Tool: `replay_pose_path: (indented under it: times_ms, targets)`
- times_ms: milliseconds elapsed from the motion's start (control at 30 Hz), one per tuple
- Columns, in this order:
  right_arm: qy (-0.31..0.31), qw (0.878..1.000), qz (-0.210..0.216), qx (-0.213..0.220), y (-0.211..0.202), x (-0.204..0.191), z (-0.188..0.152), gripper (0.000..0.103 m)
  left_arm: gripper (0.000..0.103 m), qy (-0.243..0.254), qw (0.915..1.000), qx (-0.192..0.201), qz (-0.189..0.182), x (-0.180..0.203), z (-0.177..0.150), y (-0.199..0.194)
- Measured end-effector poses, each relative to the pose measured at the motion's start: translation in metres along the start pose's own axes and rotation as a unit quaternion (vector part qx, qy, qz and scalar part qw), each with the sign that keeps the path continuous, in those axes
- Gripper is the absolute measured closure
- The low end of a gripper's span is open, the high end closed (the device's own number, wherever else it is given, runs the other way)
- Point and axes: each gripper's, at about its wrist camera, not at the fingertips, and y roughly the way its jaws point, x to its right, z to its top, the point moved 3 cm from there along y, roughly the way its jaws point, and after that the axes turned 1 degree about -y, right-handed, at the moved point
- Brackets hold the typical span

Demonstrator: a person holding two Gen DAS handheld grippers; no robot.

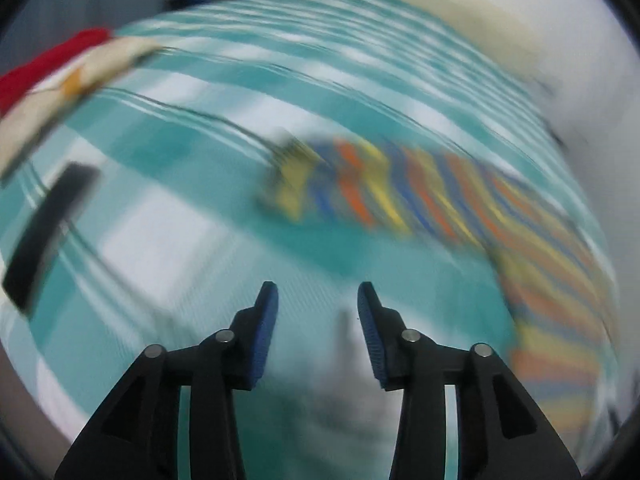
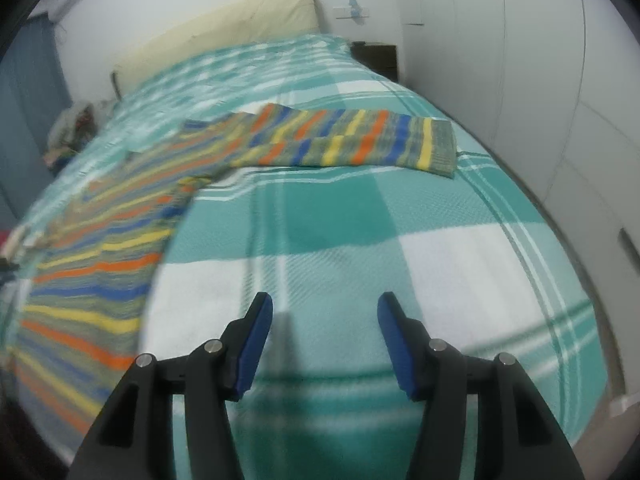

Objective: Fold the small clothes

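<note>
A small knitted sweater in orange, yellow, blue and grey-green stripes (image 2: 120,240) lies spread flat on a bed covered by a teal-and-white checked woven blanket (image 2: 360,208). In the right wrist view its body fills the left side of the frame, and one sleeve (image 2: 344,140) reaches across the upper middle, ending in a ribbed grey-green cuff (image 2: 442,148) at upper right. In the left wrist view the same sweater (image 1: 420,196) shows across the middle and down the right edge, badly smeared, so its outline there is only a guess.

The right gripper (image 2: 325,308) stands released at the bottom centre, its blue pads apart over bare blanket with nothing between them, and well short of the sleeve. The left gripper (image 1: 318,296) is likewise parted and empty above the blanket, near the sweater's edge at lower right of its frame.

The knit looks soft, light and limp: it should drape and sag from any pinch, stretch a little, and cling to the woven blanket rather than slide. It is not fragile. Good holds appear to be the firmer ribbed cuff for bringing the sleeve over the body, and the hem or shoulder corners for the later folds, pinching only the layer to be moved so the blanket is not caught too.

At upper left of the left view lie a red garment (image 1: 48,64) and a cream cloth (image 1: 80,84).
</note>
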Motion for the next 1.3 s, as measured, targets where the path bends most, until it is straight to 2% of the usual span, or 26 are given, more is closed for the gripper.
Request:
replay_pose_path:
  times_ms: [67, 133, 200, 267, 367, 400, 433, 467, 500, 600, 700, 833, 900, 967, 1067, 1167, 1200, 1233, 1267, 1300]
  targets:
    - [-0.007, 0.999, 0.045, -0.013, -0.021, -0.009, -0.01, 0.048, 0.047, 0.038, 0.996, -0.048, -0.066, 0.021, -0.044, -0.015]
    - [-0.012, 0.993, 0.114, -0.039, -0.038, -0.024, -0.025, 0.048, 0.035, 0.07, 0.9869, -0.088, -0.116, 0.043, -0.089, -0.024]
    - [-0.012, 0.977, 0.195, -0.088, -0.049, -0.043, -0.048, 0.048, 0.026, 0.101, 0.9819, -0.095, -0.13, 0.064, -0.126, -0.029]
    - [-0.016, 0.962, 0.234, -0.137, -0.047, -0.059, -0.072, 0.049, 0.022, 0.127, 0.979, -0.088, -0.133, 0.082, -0.141, -0.033]
    - [-0.04, 0.952, 0.239, -0.187, -0.034, -0.077, -0.1, 0.05, 0.023, 0.159, 0.9718, -0.092, -0.148, 0.109, -0.156, -0.033]
    - [-0.04, 0.95, 0.243, -0.194, -0.03, -0.081, -0.105, 0.058, 0.034, 0.167, 0.9705, -0.094, -0.147, 0.116, -0.16, -0.031]
    - [-0.037, 0.947, 0.251, -0.196, -0.027, -0.084, -0.107, 0.067, 0.075, 0.176, 0.9695, -0.096, -0.141, 0.121, -0.165, -0.029]
    - [-0.033, 0.948, 0.251, -0.195, -0.024, -0.085, -0.107, 0.092, 0.102, 0.187, 0.9685, -0.101, -0.129, 0.125, -0.168, -0.025]
    - [-0.025, 0.949, 0.247, -0.193, -0.022, -0.084, -0.106, 0.097, 0.1, 0.185, 0.9681, -0.108, -0.13, 0.126, -0.168, -0.022]
    - [0.002, 0.954, 0.237, -0.186, -0.027, -0.072, -0.097, 0.098, 0.1, 0.159, 0.9705, -0.104, -0.148, 0.117, -0.164, -0.036]
    - [-0.017, 0.957, 0.227, -0.182, -0.051, -0.069, -0.09, 0.098, 0.1, 0.158, 0.9677, -0.113, -0.161, 0.11, -0.171, -0.05]
    - [-0.045, 0.955, 0.215, -0.2, -0.064, -0.078, -0.093, 0.098, 0.1, 0.204, 0.9624, -0.125, -0.128, 0.111, -0.186, -0.042]
    - [-0.051, 0.955, 0.202, -0.212, -0.053, -0.075, -0.1, 0.098, 0.1, 0.195, 0.9639, -0.131, -0.125, 0.108, -0.187, -0.027]
    - [-0.03, 0.955, 0.191, -0.226, -0.034, -0.069, -0.112, 0.098, 0.099, 0.183, 0.9666, -0.131, -0.123, 0.108, -0.187, -0.017]
    - [-0.007, 0.954, 0.187, -0.233, -0.015, -0.064, -0.122, 0.098, 0.094, 0.184, 0.9696, -0.121, -0.107, 0.111, -0.187, -0.021]
    - [-0.013, 0.958, 0.18, -0.222, -0.014, -0.065, -0.123, 0.098, 0.09, 0.2, 0.9709, -0.104, -0.081, 0.111, -0.192, -0.03]
    - [-0.015, 0.959, 0.178, -0.219, -0.015, -0.066, -0.123, 0.097, 0.081, 0.201, 0.9713, -0.101, -0.077, 0.109, -0.194, -0.033]
    - [-0.014, 0.96, 0.176, -0.217, -0.015, -0.066, -0.124, 0.095, 0.06, 0.2, 0.9726, -0.098, -0.066, 0.108, -0.193, -0.037]
    - [-0.012, 0.96, 0.174, -0.218, -0.017, -0.067, -0.126, 0.087, 0.047, 0.199, 0.9744, -0.091, -0.052, 0.107, -0.193, -0.041]
    - [-0.012, 0.961, 0.169, -0.22, -0.018, -0.066, -0.126, 0.074, 0.031, 0.199, 0.9758, -0.081, -0.043, 0.102, -0.195, -0.046]
